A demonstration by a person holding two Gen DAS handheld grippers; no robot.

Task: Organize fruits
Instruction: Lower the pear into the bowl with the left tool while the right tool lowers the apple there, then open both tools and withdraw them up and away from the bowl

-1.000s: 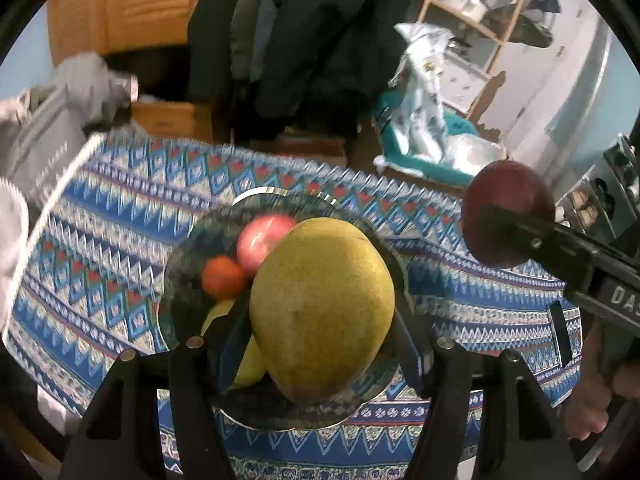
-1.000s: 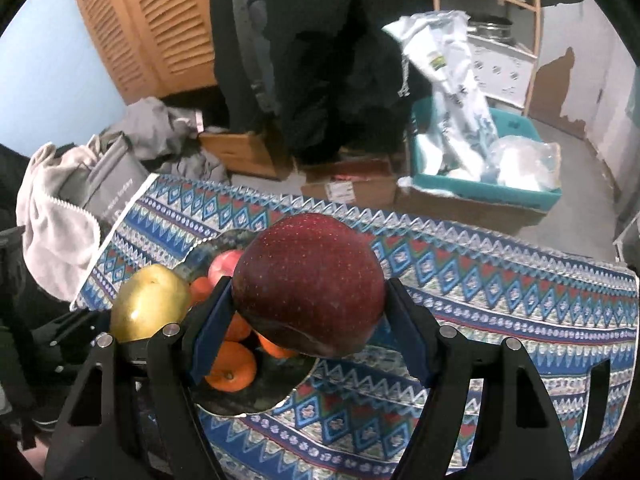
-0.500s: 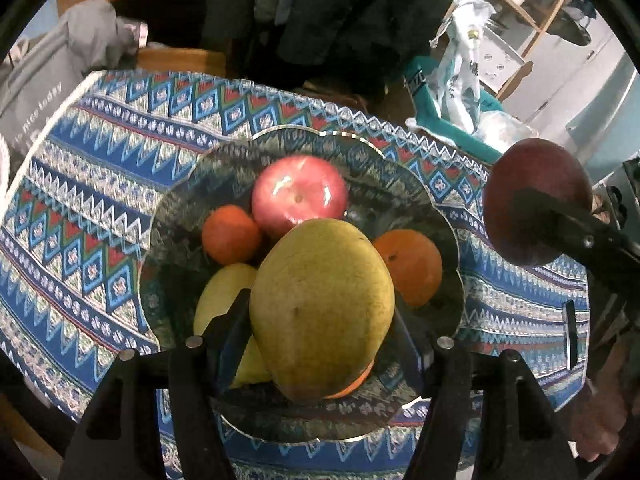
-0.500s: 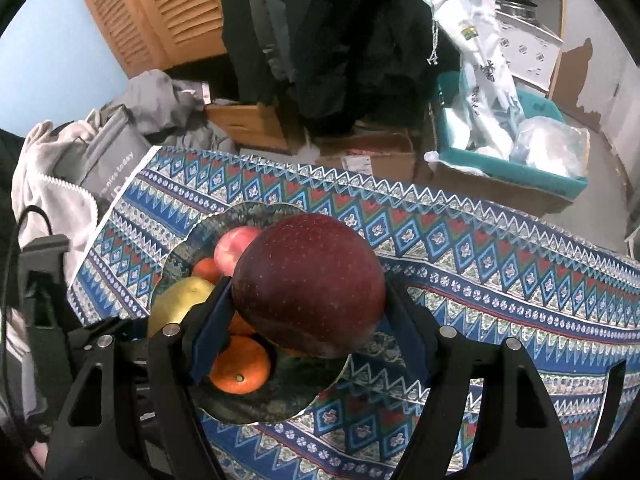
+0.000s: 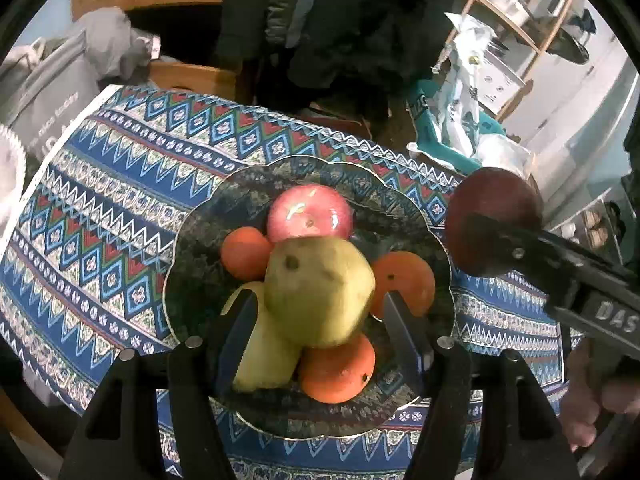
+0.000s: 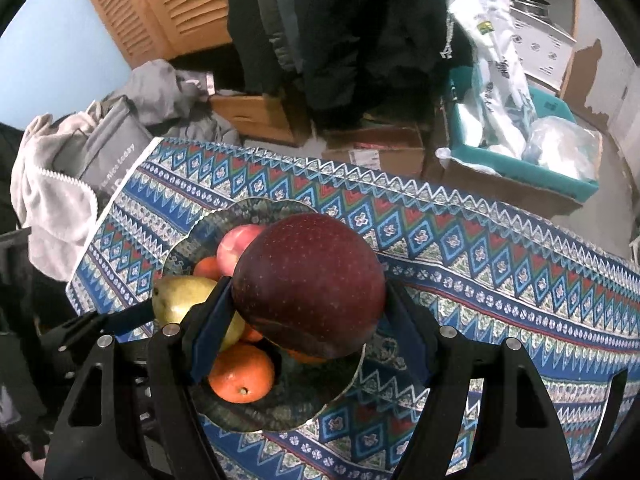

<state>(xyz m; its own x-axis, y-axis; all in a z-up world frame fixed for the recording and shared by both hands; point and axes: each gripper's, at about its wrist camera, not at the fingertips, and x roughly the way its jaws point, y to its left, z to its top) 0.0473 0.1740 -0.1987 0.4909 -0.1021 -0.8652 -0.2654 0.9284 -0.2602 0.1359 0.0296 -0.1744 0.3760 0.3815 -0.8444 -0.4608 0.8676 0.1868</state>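
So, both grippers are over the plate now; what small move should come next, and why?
Probably pull the left gripper back: its fingers stand apart from the yellow-green pear, which lies on the piled fruit in the plate. That makes room for the right gripper with its dark red apple.

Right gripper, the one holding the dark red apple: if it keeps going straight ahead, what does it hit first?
Probably the fruit bowl: the right gripper points at its near-right part, so the dark red apple would likely meet an orange there. Depth is unclear.
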